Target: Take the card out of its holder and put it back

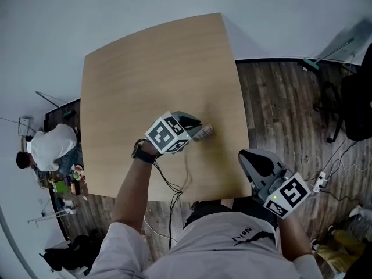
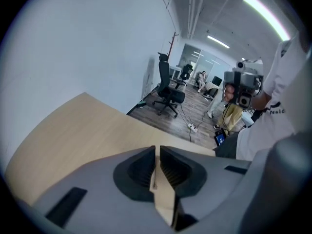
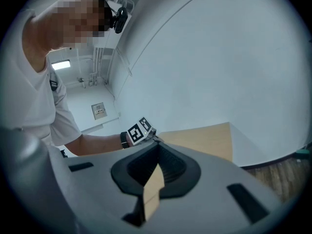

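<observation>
Head view, left hand-held gripper (image 1: pixel 204 131) low over table (image 1: pixel 128 68), jaws together.

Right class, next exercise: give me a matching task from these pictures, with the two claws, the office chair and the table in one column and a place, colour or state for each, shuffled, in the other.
Column one
A. left claw
B. right claw
C. office chair
D. table

Column two
1. black, standing on the plank floor
2. light wood top
3. shut, held over the tabletop
4. shut, by the table's near right edge, close to the person's lap

Right pairs: A-3, B-4, C-1, D-2.
</observation>
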A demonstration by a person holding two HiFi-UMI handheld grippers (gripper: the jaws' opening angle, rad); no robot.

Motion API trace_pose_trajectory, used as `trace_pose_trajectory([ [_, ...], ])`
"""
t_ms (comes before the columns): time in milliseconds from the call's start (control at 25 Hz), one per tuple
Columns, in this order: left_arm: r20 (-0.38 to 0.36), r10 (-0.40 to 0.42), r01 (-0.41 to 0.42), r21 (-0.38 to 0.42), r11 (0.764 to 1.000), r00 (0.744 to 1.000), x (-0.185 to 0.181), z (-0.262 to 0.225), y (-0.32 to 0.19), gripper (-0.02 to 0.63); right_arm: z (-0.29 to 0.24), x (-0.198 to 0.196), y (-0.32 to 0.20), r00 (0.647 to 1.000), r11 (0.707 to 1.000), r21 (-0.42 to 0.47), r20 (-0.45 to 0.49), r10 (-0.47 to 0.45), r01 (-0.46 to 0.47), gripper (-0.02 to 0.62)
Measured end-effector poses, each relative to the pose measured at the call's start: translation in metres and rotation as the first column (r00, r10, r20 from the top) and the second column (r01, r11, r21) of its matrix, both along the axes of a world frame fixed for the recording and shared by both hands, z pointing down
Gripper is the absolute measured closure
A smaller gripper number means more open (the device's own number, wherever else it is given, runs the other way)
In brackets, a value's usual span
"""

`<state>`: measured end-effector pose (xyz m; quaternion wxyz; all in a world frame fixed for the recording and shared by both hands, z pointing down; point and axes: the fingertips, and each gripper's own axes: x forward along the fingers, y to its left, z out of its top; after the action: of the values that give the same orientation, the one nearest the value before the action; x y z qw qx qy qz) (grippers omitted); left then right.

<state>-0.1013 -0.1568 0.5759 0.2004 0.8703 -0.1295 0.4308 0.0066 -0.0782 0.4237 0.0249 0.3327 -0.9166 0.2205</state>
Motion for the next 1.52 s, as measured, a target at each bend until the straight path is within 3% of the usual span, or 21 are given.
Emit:
trace_pose_trajectory([
  [280, -0.195, -0.067, 0.075, 0.033, 0.997, 0.978, 0.018, -0.068, 0.027, 0.568, -0.017, -0.01, 0.003, 1.0, 0.999, 0.044, -0.015, 0.007, -0.006, 0.581],
  [600, -0.391, -0.136, 0.18, 0.077, 0.981, 0.91, 0.037, -0.14, 0.068, 0.584, -0.034, -0.025, 0.013, 0.999, 0.997, 0.078, -0.027, 0.018, -0.015, 0.581],
  [880, -0.532, -0.266, 0.389, 0.131, 0.912, 0.804, 0.028, -0.19, 0.085, 0.584, -0.045, -0.036, 0.019, 0.999, 0.994, 0.101, -0.035, 0.038, -0.034, 0.581],
  [1120, -0.624, -0.353, 0.541, 0.135, 0.83, 0.697, 0.015, -0.222, 0.101, 0.584, -0.065, -0.041, 0.025, 0.998, 0.988, 0.147, -0.033, 0.057, -0.052, 0.581],
  [1280, -0.656, -0.35, 0.584, 0.171, 0.794, 0.669, 0.014, -0.236, 0.111, 0.584, -0.078, -0.049, 0.026, 0.998, 0.982, 0.185, -0.038, 0.055, -0.047, 0.581],
  [1520, -0.688, -0.362, 0.611, 0.149, 0.777, 0.629, 0.011, -0.244, 0.12, 0.588, -0.087, -0.054, 0.031, 0.997, 0.977, 0.21, -0.048, 0.059, -0.048, 0.583],
])
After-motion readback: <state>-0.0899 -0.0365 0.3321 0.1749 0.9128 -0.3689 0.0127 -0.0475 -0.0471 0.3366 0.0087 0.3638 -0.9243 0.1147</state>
